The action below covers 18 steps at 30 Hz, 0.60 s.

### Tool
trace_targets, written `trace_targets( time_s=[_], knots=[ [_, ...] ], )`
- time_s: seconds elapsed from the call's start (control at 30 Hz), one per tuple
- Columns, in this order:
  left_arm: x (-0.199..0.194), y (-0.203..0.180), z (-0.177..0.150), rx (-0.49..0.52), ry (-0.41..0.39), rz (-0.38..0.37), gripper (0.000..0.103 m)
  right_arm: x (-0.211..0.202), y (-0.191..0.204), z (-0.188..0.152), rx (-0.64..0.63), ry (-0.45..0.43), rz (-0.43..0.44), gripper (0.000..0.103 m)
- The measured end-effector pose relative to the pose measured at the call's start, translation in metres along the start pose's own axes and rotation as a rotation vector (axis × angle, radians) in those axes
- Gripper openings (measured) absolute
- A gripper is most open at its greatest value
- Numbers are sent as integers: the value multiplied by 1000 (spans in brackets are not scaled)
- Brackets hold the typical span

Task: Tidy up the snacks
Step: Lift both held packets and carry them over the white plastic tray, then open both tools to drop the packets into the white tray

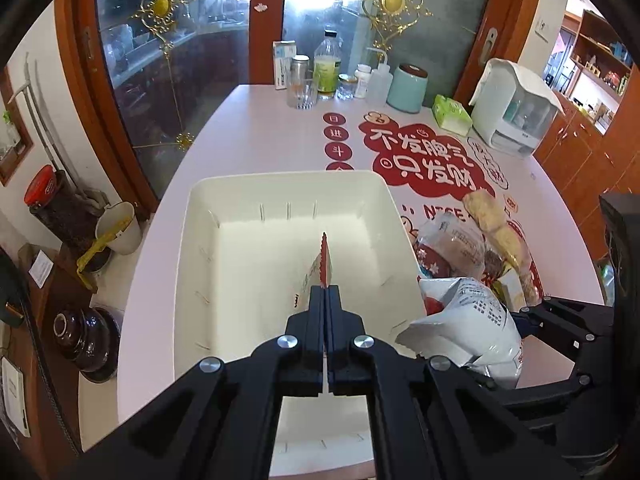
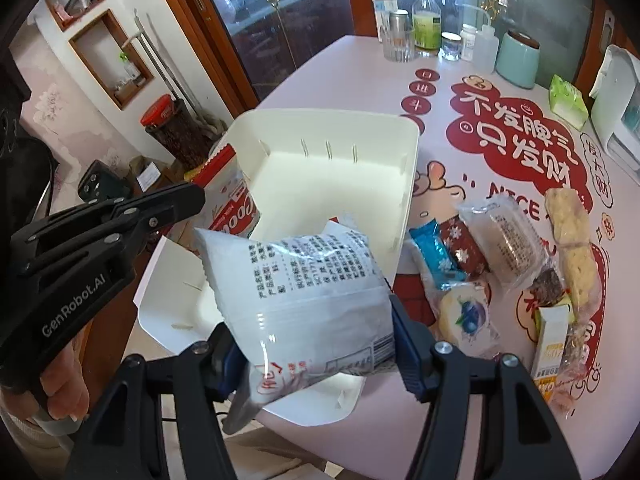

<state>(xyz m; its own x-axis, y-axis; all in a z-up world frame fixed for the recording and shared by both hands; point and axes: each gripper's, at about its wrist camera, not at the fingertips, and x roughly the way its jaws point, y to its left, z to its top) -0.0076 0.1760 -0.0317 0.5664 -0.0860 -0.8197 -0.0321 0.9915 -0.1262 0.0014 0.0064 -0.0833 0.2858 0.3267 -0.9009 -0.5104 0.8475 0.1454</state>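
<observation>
- Left gripper [image 1: 325, 289] over the white bin [image 1: 280, 188], pointing steeply down; jaws pressed together on the thin edge of a red-and-white packet [image 1: 323, 264], which hangs inside the bin.
- Right wrist view shows the same packet [image 2: 236, 200] at the bin's [image 2: 328, 120] left wall, with the left gripper [image 2: 192, 196] pinching it and a hand [image 2: 60, 384] on the handle.
- Bin otherwise bare inside, standing on the pink table [image 1: 248, 120] with red printed lettering.
- Right gripper [image 2: 316, 344], just right of the left one, jaws partly spread and clamped on a puffy white snack bag [image 2: 304, 280] with black print; bag held above the bin's near right corner.
- Right of the right gripper: loose snacks on the table, among them a blue wrapper [image 2: 434, 256], a clear-wrapped cake [image 2: 508, 244], pale crackers [image 2: 572, 248] and a small yellow carton [image 2: 550, 344].
- Beyond the bin: bottles and jars [image 1: 328, 68] at the table's back edge.
</observation>
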Motion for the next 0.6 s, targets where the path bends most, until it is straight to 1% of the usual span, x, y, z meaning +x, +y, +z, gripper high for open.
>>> trace_targets(
  time_s=[0.27, 0.37, 0.43, 0.47, 0.5, 0.53, 0.57, 0.6],
  knots=[
    [11, -1, -6, 19, 29, -4, 0, 9, 6, -4, 2, 30, -11, 65],
    [12, -3, -6, 28, 33, 4, 0, 12, 7, -5, 5, 37, -12, 65],
    [13, -3, -7, 34, 38, 23, 0, 12, 7, -5, 7, 38, -8, 66],
    [14, -2, -7, 32, 41, 32, 6, 13, 8, -5, 6, 39, -8, 66],
    [14, -1, -7, 29, 45, 38, 15, 13, 8, -5, 4, 41, -10, 66],
    [15, -1, -8, 28, 48, 46, 21, 13, 8, -5, 3, 41, -12, 66],
    [15, 0, -9, 28, 47, 55, 35, 13, 9, -5, 2, 42, -14, 66],
    [15, 0, -9, 29, 45, 65, 53, 13, 9, -5, 0, 43, -18, 67]
  ],
)
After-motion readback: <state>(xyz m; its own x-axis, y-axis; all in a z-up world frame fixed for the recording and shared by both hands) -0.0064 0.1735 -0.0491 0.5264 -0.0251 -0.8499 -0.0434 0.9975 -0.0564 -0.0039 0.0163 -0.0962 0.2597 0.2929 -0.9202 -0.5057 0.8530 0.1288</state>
